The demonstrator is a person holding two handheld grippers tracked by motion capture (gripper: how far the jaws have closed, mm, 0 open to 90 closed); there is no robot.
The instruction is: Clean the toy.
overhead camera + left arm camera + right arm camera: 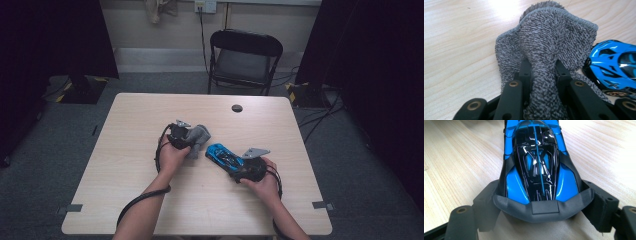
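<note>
On the pale wood-grain surface (130, 200) two hand-held tools work side by side near its middle. The left tool (192, 145) is clenched on a grey terry-cloth towel (199, 136) — in the left gripper view a bunched fold of the towel (544, 47) is pinched between the two black jaws, and the rest fans out beyond them onto the wood, its stitched hem curving across the top. The person's left hand (171, 157) wraps the tool's body, with the cable looping back along the forearm.

The right tool (239, 169) grasps a glossy blue-and-black toy sports car (223, 156) by its rear end. In the right gripper view the jaws stand wide, pads pressed against both flanks of the car (536, 167) just ahead of its dark grey rear wing — the nose points away from the camera. The right hand (262, 182) holds that tool from behind.

The car lies on the surface just beside the towel, its front end close to the cloth's edge; whether they touch cannot be told.
</note>
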